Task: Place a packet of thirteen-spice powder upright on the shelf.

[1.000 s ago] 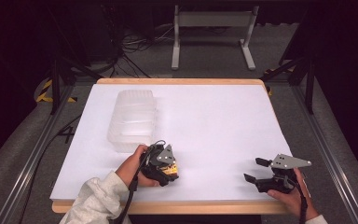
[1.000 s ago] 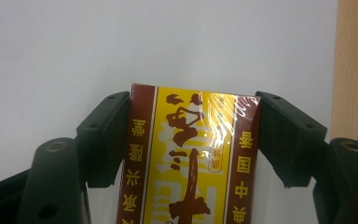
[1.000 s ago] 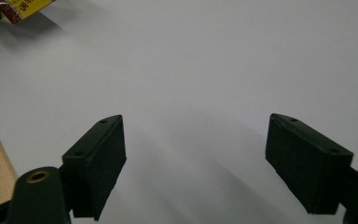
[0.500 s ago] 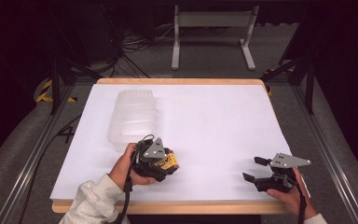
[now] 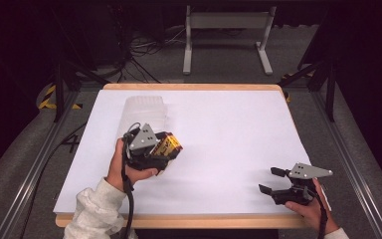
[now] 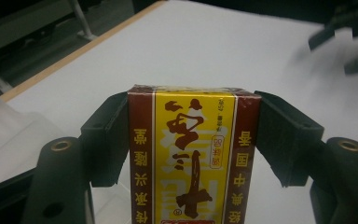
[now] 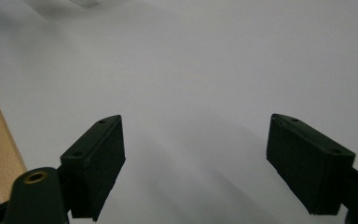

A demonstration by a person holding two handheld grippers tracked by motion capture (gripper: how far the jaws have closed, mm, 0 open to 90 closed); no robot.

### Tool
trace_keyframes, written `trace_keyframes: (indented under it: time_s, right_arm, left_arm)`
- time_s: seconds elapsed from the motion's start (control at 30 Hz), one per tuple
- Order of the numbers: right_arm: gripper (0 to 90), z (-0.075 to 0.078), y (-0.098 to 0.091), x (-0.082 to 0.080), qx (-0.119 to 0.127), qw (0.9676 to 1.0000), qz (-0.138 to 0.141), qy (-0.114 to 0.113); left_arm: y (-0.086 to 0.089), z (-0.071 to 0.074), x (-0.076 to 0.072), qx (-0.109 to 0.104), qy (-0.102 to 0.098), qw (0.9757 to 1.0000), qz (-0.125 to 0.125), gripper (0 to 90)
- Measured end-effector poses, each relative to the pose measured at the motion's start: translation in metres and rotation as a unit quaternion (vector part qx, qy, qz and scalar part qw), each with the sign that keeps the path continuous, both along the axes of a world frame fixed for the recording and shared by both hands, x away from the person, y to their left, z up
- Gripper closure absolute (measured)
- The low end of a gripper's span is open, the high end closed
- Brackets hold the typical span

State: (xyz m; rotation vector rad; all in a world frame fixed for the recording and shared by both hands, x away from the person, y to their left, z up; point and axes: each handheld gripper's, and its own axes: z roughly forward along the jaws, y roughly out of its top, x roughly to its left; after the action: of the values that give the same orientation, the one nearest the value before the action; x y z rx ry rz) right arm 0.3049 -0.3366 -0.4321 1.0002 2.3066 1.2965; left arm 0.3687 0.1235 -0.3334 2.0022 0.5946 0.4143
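Note:
My left gripper (image 5: 171,147) is shut on a small yellow and dark red box (image 5: 167,145) printed with Chinese characters, and holds it above the white table. In the left gripper view the box (image 6: 193,154) stands clamped between both black jaws, its printed face toward the camera. Just behind it, at the table's left, lies a clear plastic tray (image 5: 144,110). My right gripper (image 5: 272,180) rests near the front right corner, open with nothing between its jaws. The right gripper view has the right gripper (image 7: 193,165) spread wide over bare white table.
The white tabletop (image 5: 229,134) has a wooden edge (image 5: 189,221) at the front. Beyond the table stands a grey metal frame (image 5: 226,30) on the floor, with cables. Metal rails run along both sides of the table.
My left gripper has lifted the box and carried it up and away from the front edge, toward the clear tray. The right gripper has stayed almost still.

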Motion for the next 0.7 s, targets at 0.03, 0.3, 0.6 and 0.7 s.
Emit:
trace_keyframes:
  time_s: [0.03,0.3,0.6,0.7]
  right_arm:
    - [19.9,0.000,0.000,0.000,-0.002,1.0000,0.001,-0.001]
    - [19.8,-0.003,-0.002,0.001,-0.008,0.9999,-0.003,0.006]
    - [19.8,-0.005,-0.005,0.002,-0.005,0.9999,-0.009,0.007]
    - [19.8,-0.006,-0.003,0.003,-0.007,0.9999,-0.006,0.008]
  left_arm:
    - [0.003,0.001,0.003,-0.015,0.003,0.9999,0.007,32.5]
    - [0.003,0.019,-0.003,-0.066,-0.013,0.9977,0.000,32.5]
    - [0.014,0.035,0.009,-0.102,-0.055,0.9906,0.072,32.5]
    - [0.017,0.034,0.016,-0.106,-0.057,0.9888,0.088,32.5]
